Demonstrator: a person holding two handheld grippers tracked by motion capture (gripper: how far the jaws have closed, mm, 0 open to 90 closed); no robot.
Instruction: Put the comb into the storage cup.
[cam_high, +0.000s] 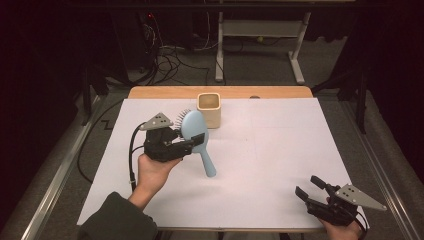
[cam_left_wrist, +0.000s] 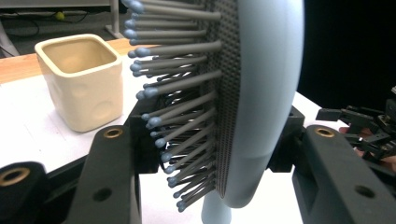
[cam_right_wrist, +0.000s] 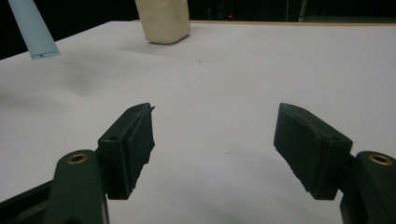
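Observation:
My left gripper (cam_high: 192, 136) is shut on the head of a light blue hairbrush (cam_high: 194, 126), held off the table with its handle (cam_high: 206, 161) hanging down toward me. In the left gripper view the jaws clamp the brush head (cam_left_wrist: 266, 93) from both sides, its grey bristles (cam_left_wrist: 177, 88) pointing left. A cream square cup (cam_high: 209, 109) stands upright just behind the brush, and shows as the cream cup (cam_left_wrist: 81, 79) in the left gripper view. At the table's near right corner my right gripper (cam_high: 310, 186) is open and holds nothing; my right gripper (cam_right_wrist: 212, 144) hovers low over the white surface.
A white sheet (cam_high: 270, 160) covers the wooden table (cam_high: 165, 92). The cup (cam_right_wrist: 163, 21) and the brush handle tip (cam_right_wrist: 35, 32) show far off in the right gripper view. Behind the table stand a desk frame (cam_high: 260, 35) and cables (cam_high: 170, 55) on the floor.

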